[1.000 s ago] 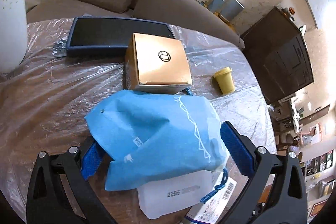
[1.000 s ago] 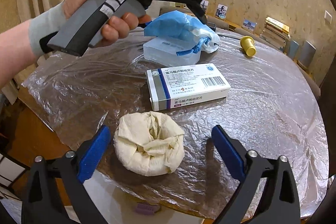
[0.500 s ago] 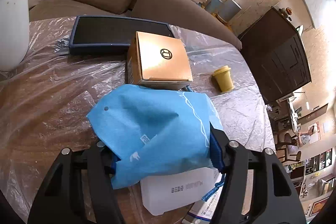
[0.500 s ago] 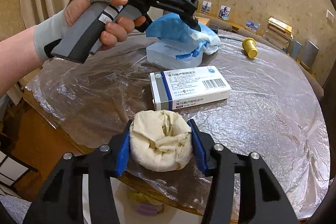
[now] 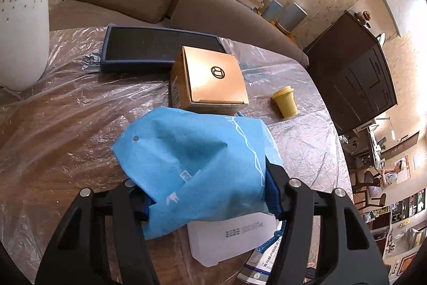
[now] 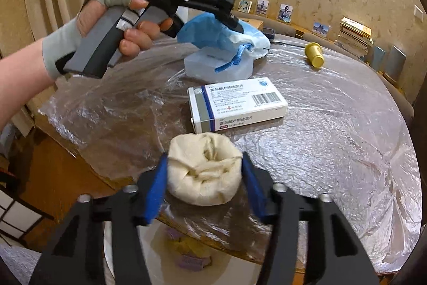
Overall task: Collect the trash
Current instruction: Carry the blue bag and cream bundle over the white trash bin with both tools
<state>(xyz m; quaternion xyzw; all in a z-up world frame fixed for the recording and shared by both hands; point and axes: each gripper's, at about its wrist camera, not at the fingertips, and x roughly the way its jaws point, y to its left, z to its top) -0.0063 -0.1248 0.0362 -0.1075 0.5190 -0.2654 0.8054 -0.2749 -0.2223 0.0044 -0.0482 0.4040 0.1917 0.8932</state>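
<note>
Left gripper (image 5: 210,195) is clamped across the loose end of the blue fabric bag (image 5: 202,164), which is draped over a translucent plastic box (image 5: 229,237) on the film-covered surface (image 5: 53,124), presumably so the bag can be lifted as the collector. Right gripper (image 6: 204,179) is closed around the crumpled tissue wad (image 6: 204,168) at the surface's near edge, squeezed at its sides, apparently for a firm hold in transfer.

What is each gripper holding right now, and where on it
Left gripper pinches the blue bag across its near end. Right gripper squeezes the crumpled paper wad by its sides.
</note>
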